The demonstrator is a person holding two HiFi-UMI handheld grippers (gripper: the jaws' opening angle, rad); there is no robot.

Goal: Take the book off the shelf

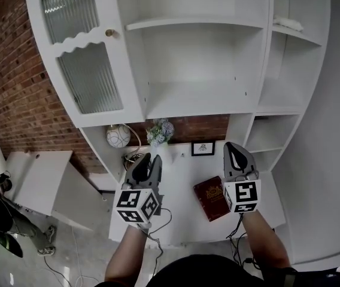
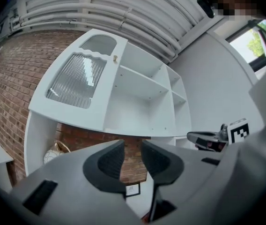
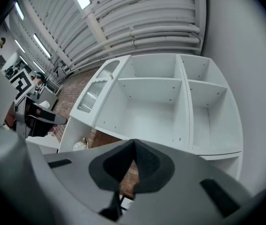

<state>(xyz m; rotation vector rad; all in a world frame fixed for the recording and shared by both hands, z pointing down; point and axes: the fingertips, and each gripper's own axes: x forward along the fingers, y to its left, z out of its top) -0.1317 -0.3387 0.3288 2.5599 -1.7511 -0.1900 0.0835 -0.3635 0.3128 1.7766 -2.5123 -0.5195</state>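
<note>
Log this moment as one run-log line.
book: flat on desk, off shelf | left gripper: open, empty | right gripper: shut, empty, near book

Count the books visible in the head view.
1. A dark red book lies flat on the white desk, beside the right gripper. A pale item on the upper right shelf is too unclear to identify.

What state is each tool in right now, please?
Left tool: open, nothing between its jaws.
Right tool: closed, holding nothing.
</note>
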